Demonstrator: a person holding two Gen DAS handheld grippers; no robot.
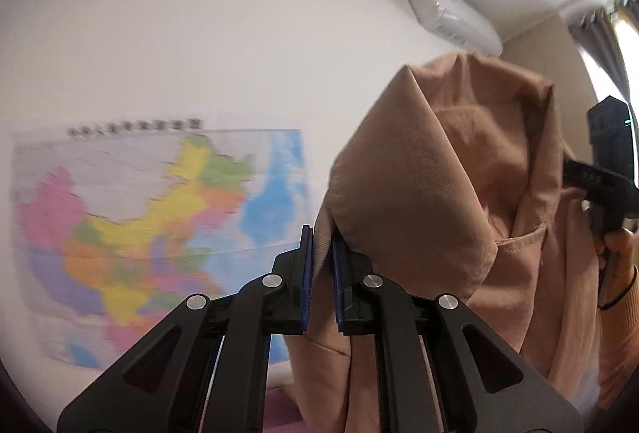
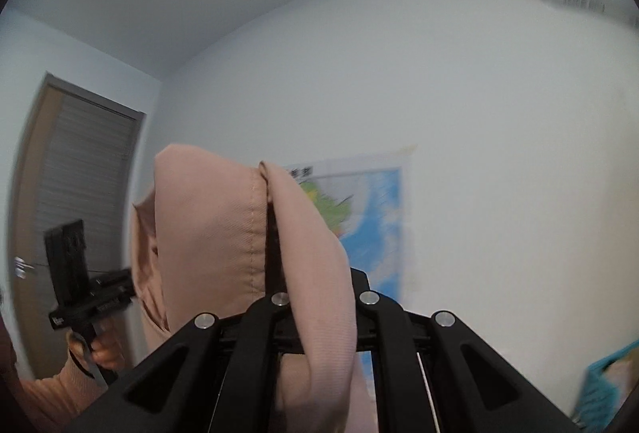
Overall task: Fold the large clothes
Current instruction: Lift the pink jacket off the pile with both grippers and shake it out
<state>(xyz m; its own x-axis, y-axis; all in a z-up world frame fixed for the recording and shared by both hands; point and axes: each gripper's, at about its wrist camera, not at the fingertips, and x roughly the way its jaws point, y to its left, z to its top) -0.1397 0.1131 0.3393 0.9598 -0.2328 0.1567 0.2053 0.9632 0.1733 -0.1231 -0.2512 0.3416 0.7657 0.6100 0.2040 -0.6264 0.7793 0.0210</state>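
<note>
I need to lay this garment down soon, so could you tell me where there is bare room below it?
Neither view shows a surface: both point up at the wall, the map and the ceiling. The pink garment hangs between the left gripper and right gripper, crowding that gap. Open air lies towards the map.

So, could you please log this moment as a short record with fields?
garment: peach-pink garment, lifted in the air, hanging in folds
left hand-held gripper: shut on the garment's edge
right hand-held gripper: draped with fabric; fingers hidden, apparently gripping
background: wall map, air conditioner, door
fold: not yet made
</note>
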